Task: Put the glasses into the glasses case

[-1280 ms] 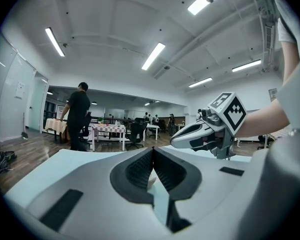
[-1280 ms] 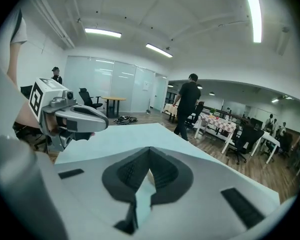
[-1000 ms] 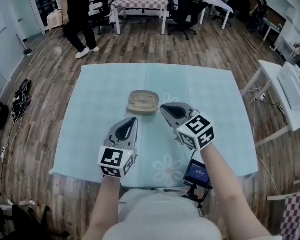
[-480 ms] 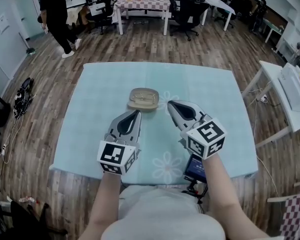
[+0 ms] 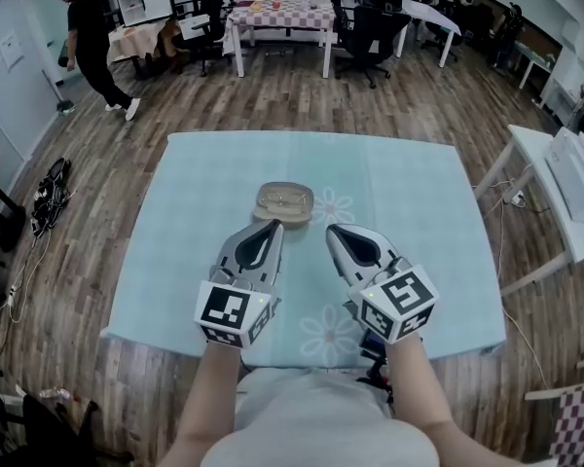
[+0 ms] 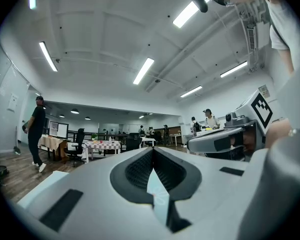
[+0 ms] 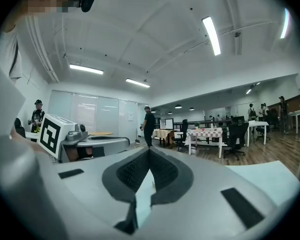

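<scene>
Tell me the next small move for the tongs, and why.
Probably ease both forward toward the tan case, opening them on the way: the left tongs and right tongs are shut, empty and short of the case, which lies untouched on the blue cloth.

The tablecloth [image 5: 409, 193] is matt light-blue cloth with faint flower prints. The floor [image 5: 273, 95] is brown wood planking with a dull sheen. The glasses case [image 5: 283, 202] looks matt beige. The left gripper [image 5: 272, 226] and right gripper [image 5: 334, 231] have smooth matt grey plastic shells and dark, finely textured pads [image 6: 137, 170].
</scene>
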The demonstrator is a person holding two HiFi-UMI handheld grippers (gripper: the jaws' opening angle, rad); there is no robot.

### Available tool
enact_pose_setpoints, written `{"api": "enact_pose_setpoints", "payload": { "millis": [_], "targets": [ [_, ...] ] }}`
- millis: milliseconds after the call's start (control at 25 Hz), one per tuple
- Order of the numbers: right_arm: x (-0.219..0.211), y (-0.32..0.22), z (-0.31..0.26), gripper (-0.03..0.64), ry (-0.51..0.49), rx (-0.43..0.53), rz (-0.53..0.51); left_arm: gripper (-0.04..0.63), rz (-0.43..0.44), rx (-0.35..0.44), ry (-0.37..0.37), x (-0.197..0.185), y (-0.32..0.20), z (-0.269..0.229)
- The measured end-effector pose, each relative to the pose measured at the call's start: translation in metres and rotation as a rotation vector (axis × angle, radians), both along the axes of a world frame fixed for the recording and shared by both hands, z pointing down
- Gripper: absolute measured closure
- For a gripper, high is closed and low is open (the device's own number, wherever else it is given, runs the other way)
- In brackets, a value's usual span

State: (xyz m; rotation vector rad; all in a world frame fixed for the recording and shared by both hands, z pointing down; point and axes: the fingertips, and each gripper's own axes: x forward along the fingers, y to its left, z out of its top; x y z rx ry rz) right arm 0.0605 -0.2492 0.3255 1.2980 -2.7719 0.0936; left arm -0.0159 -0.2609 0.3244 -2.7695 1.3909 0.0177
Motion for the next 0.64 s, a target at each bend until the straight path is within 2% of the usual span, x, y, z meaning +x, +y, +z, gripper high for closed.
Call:
{"api": "enact_pose_setpoints", "payload": {
  "millis": [640],
  "targets": [
    [0.0029, -0.0066, 0.0088, 0.611, 0.031, 0.005, 0.002, 0.586, 0.000, -0.003, -0.001, 0.0074, -0.0082, 0.0020]
  ]
}}
